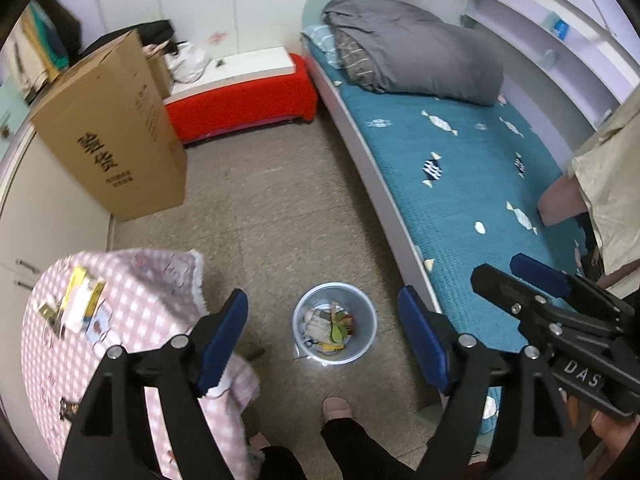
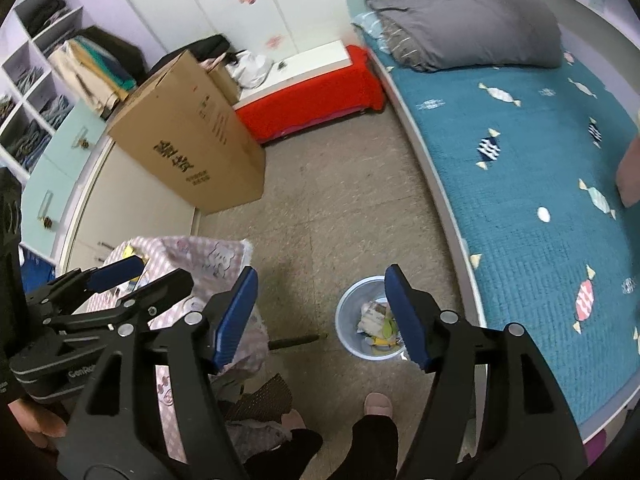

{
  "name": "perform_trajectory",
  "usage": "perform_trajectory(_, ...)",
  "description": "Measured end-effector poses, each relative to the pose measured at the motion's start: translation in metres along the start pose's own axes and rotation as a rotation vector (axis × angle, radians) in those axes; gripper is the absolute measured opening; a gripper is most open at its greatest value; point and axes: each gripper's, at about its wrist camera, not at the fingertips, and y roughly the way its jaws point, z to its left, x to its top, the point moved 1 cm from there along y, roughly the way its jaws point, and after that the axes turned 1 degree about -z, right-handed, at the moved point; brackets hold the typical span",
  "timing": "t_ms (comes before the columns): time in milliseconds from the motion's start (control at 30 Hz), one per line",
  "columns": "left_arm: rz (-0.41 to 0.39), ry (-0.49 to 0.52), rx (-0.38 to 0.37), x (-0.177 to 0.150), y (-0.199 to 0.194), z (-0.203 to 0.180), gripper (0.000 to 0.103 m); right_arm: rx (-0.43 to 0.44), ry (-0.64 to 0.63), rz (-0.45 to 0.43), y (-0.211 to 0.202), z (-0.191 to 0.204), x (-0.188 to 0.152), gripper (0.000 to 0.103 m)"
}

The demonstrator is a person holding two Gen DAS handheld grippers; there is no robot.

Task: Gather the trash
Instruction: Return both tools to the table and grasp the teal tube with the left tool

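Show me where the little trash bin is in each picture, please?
Left wrist view: the trash bin stands on the floor at bottom centre, between the blue fingers, left of the bed.
Right wrist view: the trash bin sits lower centre-right, its right side hidden behind a blue finger.
Shared landmark: the big cardboard box stands upper left of the bin in both.

I see soft, even indoor light in both views, with weak shadows. A small glare spot sits on the floor [image 1: 320,364] by the bin [image 1: 335,322]. Fisheye bends the bed [image 2: 520,184]; black corners, slightly smeared edges.
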Motion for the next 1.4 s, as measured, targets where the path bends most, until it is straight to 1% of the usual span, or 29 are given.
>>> perform_trajectory(167,0.011,-0.065,0.025,-0.023,-0.012,0.054,0.076,0.030,-0.053,0.029,0.015,0.053,-0.015,0.065)
perform_trajectory(300,0.015,-0.125,0.059,-0.054,-0.025,0.114,0.076,0.056,-0.101,0.065,0.033,0.105,-0.035,0.065)
perform_trajectory(400,0.045,-0.170,0.090,-0.086,-0.032,0.167,0.076,0.082,-0.141,0.101,0.048,0.153,-0.058,0.065)
perform_trajectory(467,0.065,-0.204,0.103,-0.108,-0.035,0.201,0.076,0.099,-0.175,0.126,0.059,0.187,-0.077,0.065)
perform_trajectory(500,0.078,-0.230,0.118,-0.123,-0.037,0.225,0.076,0.110,-0.194,0.142,0.067,0.208,-0.090,0.065)
perform_trajectory(567,0.100,-0.254,0.124,-0.141,-0.037,0.254,0.076,0.121,-0.213,0.164,0.077,0.233,-0.108,0.065)
perform_trajectory(667,0.146,-0.258,0.131,-0.170,-0.034,0.297,0.076,0.137,-0.229,0.197,0.094,0.270,-0.136,0.065)
perform_trajectory(733,0.174,-0.254,0.122,-0.182,-0.029,0.315,0.076,0.136,-0.233,0.212,0.103,0.288,-0.150,0.065)
perform_trajectory(833,0.215,-0.233,0.107,-0.198,-0.018,0.329,0.075,0.125,-0.223,0.238,0.116,0.306,-0.169,0.065)
perform_trajectory(900,0.247,-0.213,0.090,-0.206,-0.007,0.333,0.068,0.112,-0.222,0.246,0.122,0.310,-0.175,0.065)
perform_trajectory(967,0.270,-0.189,0.075,-0.213,0.004,0.334,0.065,0.097,-0.212,0.253,0.127,0.312,-0.180,0.065)
perform_trajectory(1000,0.278,-0.178,0.068,-0.215,0.009,0.336,0.063,0.087,-0.206,0.255,0.129,0.313,-0.183,0.065)
perform_trajectory(1033,0.287,-0.167,0.059,-0.217,0.013,0.335,0.059,0.077,-0.198,0.258,0.131,0.311,-0.185,0.065)
perform_trajectory(1100,0.302,-0.139,0.053,-0.220,0.023,0.333,0.057,0.064,-0.185,0.259,0.134,0.311,-0.188,0.065)
perform_trajectory(1167,0.308,-0.114,0.046,-0.221,0.030,0.330,0.056,0.050,-0.172,0.259,0.135,0.309,-0.189,0.065)
perform_trajectory(1267,0.314,-0.066,0.050,-0.219,0.039,0.325,0.052,0.038,-0.157,0.260,0.135,0.307,-0.191,0.065)
perform_trajectory(1333,0.326,-0.044,0.041,-0.219,0.045,0.322,0.037,0.030,-0.153,0.258,0.135,0.306,-0.190,0.065)
perform_trajectory(1367,0.325,-0.027,0.049,-0.218,0.046,0.318,0.035,0.027,-0.150,0.256,0.134,0.305,-0.189,0.065)
perform_trajectory(1400,0.317,-0.009,0.060,-0.216,0.045,0.316,0.025,0.025,-0.146,0.254,0.134,0.305,-0.188,0.065)
